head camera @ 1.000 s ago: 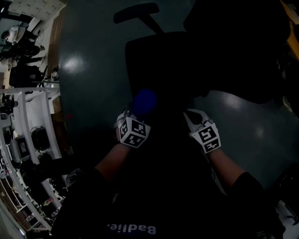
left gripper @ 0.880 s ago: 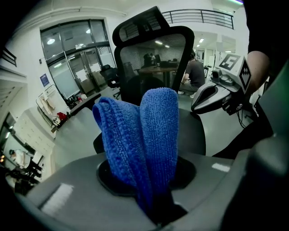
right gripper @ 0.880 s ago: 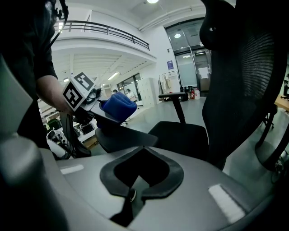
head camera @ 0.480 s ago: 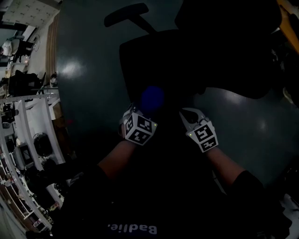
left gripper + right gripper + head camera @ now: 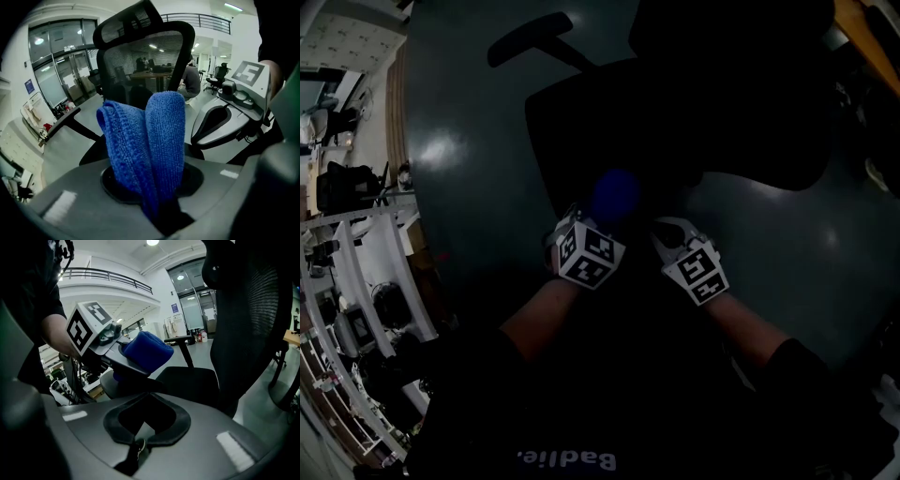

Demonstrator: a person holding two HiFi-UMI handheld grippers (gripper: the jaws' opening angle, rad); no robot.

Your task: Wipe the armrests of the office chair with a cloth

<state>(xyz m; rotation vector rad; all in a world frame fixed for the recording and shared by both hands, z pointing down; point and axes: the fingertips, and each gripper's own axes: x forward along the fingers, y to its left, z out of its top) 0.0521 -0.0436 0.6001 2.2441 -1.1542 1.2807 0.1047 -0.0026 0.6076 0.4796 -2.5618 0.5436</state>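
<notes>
So the blue cloth (image 5: 151, 140) is pinched in the left gripper (image 5: 159, 213). The jaws are clamped right on it, and two thick folds stick up out of them side by side. From the head view the cloth (image 5: 614, 195) is just a blue blob over the front part of the chair's seat (image 5: 581, 122), not touching either armrest as far as I can tell. That view is really dark, so don't quote me on the exact gap. The right gripper (image 5: 143, 425) is just beside the left one, and its jaws are closed together with nothing between them. Its own view catches the left gripper's marker cube (image 5: 88, 325) and the cloth poking out past it. The office chair faces the person: mesh backrest (image 5: 140, 61) with the headrest (image 5: 125, 24) on top, and one armrest (image 5: 530, 39) sticking out on the left of the head view, well apart from both grippers. The same armrest (image 5: 61, 124) shows low on the left in the left gripper view. Everything sits on a shiny dark floor (image 5: 459, 178), with white shelving (image 5: 366, 272) full of gear along the left edge.
</notes>
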